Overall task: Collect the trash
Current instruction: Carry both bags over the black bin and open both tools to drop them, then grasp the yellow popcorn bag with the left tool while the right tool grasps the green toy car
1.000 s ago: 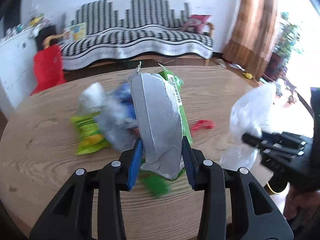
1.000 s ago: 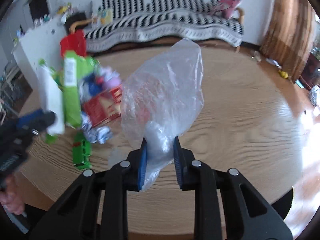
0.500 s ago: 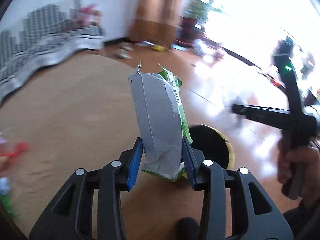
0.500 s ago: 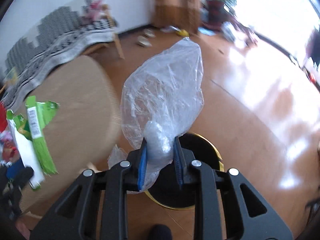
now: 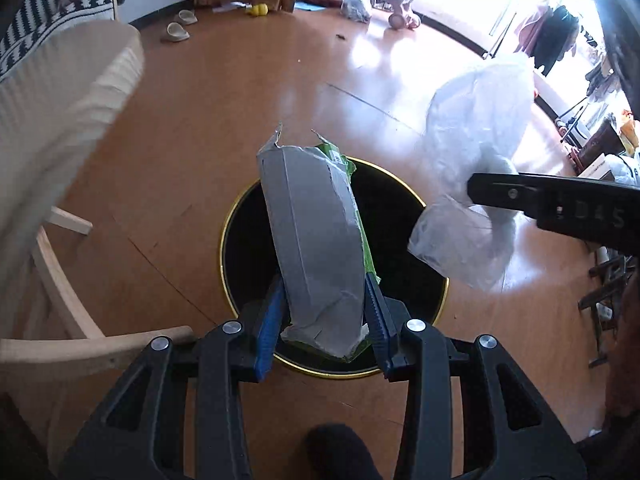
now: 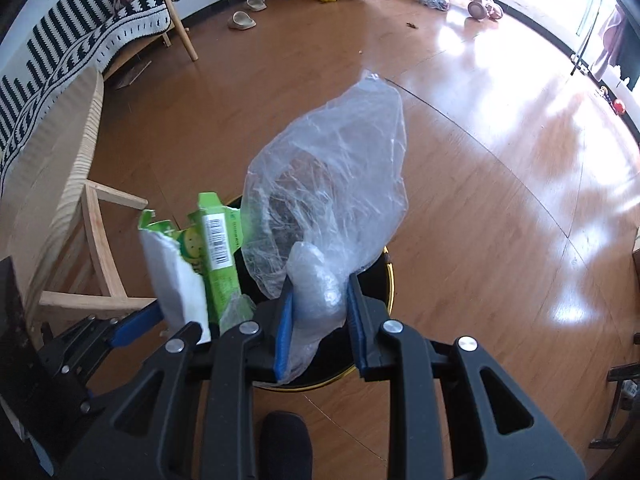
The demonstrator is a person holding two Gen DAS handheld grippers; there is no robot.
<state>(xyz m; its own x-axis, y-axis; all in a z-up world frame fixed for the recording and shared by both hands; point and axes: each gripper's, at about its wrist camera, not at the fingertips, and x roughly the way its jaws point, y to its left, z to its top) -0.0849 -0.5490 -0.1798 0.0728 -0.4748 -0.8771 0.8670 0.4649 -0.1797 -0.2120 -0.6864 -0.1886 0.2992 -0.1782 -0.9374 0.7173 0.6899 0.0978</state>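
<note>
Left gripper [image 5: 324,332] is clamped on a torn green carton [image 5: 316,236], grey inside face toward the camera, held upright over the black bin [image 5: 400,216] with the gold rim. Right gripper [image 6: 320,320] has its fingers pinched on the bunched neck of a clear plastic bag [image 6: 332,184], which balloons up toward 12 o'clock. In the left wrist view that bag sits at 2 o'clock, over the bin's rim and not its centre (main risk). Once let go, a light, air-filled bag could drift and land on the floor [image 5: 200,140]. The carton is long; released tilted, it may catch the rim and tip out. The two loads hang just beside each other, so they could snag. Farther off, at 9 o'clock, a wooden chair [image 5: 60,260] stands near the bin.
</note>
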